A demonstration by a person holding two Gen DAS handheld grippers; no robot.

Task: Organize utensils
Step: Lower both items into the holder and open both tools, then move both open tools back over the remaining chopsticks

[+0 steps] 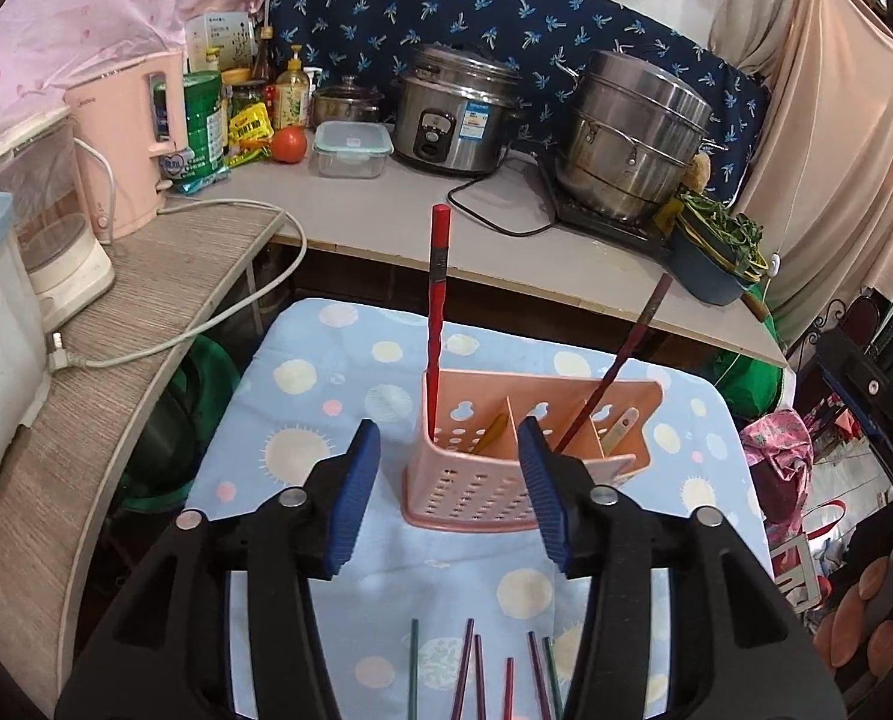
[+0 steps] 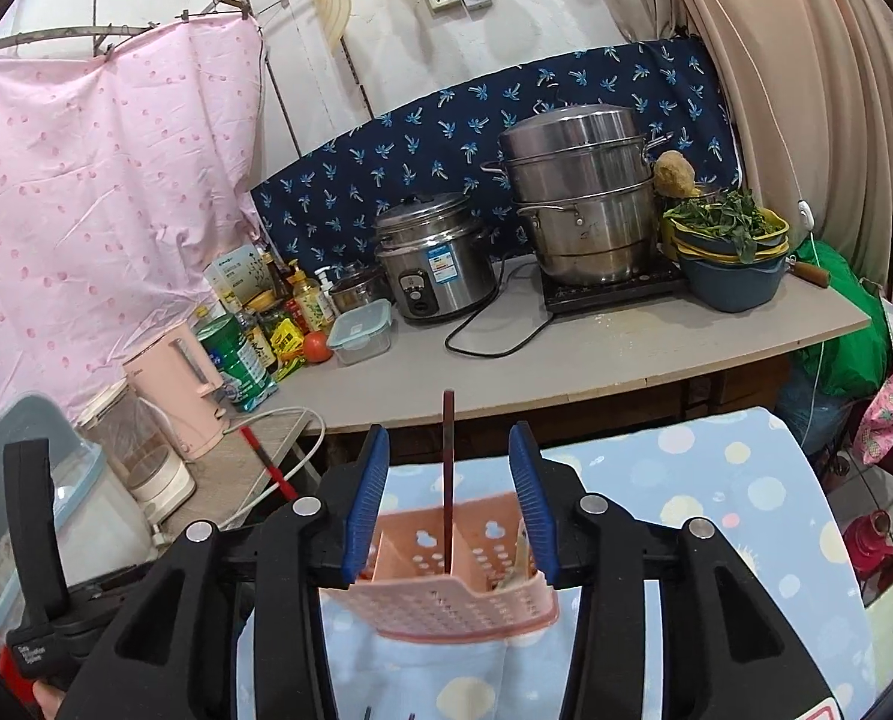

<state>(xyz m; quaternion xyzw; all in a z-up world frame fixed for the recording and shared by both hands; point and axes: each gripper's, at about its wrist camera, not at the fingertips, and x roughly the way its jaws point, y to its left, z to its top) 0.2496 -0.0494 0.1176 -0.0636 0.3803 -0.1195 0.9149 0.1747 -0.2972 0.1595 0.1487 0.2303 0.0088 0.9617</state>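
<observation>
A pink perforated utensil holder with compartments stands on the blue dotted cloth. A red chopstick stands upright in its left compartment, and a dark red chopstick leans right in the middle one. A yellowish utensil and a pale spoon lie inside. Several loose chopsticks lie on the cloth below my open, empty left gripper. My right gripper is open and empty just above the holder, with the dark chopstick standing between its fingers untouched.
A grey counter behind holds a rice cooker, a steamer pot, a lidded container, a tomato, bottles and a bowl of greens. A pink kettle and cord sit on the left shelf.
</observation>
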